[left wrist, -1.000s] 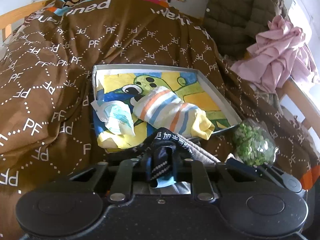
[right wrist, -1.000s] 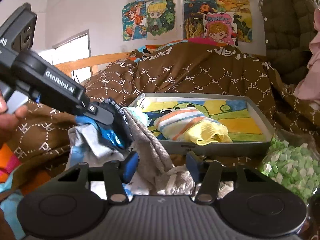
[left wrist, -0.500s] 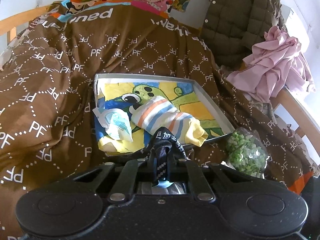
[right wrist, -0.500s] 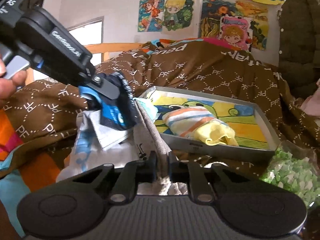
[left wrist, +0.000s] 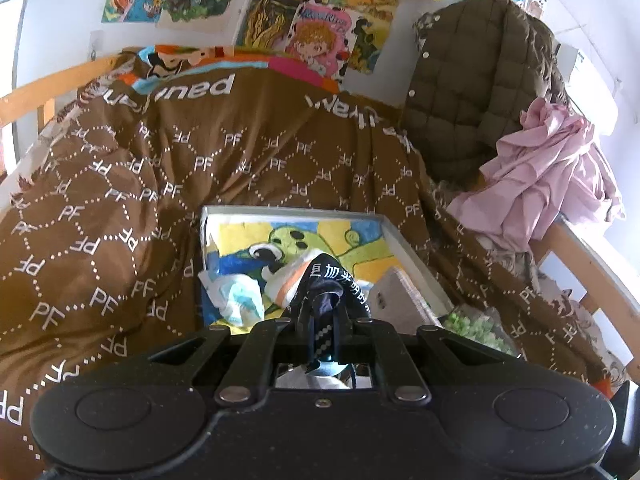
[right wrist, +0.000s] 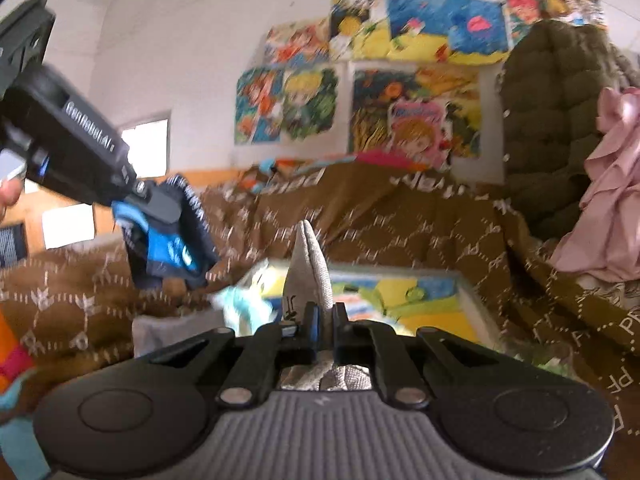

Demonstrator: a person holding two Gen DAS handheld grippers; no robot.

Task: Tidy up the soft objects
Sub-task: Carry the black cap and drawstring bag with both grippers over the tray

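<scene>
A dark navy sock (left wrist: 324, 292) with white Chinese characters woven into its cuff is pinched between the closed jaws of the left gripper (left wrist: 323, 320), held up in the air above the near edge of a shallow grey tray (left wrist: 416, 256). In the right wrist view the same sock shows a bright blue patch and hangs from that gripper, whose black body reads "GenRobot.AI". The right gripper (right wrist: 322, 316) has its jaws closed tight on a grey knitted sock (right wrist: 310, 276), which stands up in a point between the fingers; a small dark mark is printed on it but cannot be read.

The tray lies on a bed and is lined with a yellow, green and blue cartoon picture. Inside it are a rolled striped cloth (left wrist: 286, 280) in white and orange and a crumpled white and light blue piece (left wrist: 236, 294). A bag of green bits (left wrist: 476, 326) sits just beside the tray.

The bed is covered by a brown blanket (left wrist: 120, 208) patterned with dotted diamonds and "PF". Cartoon posters (left wrist: 316, 36) hang on the white wall. An olive quilted jacket (left wrist: 476, 92) and a pink garment (left wrist: 548, 176) hang over the bed frame.
</scene>
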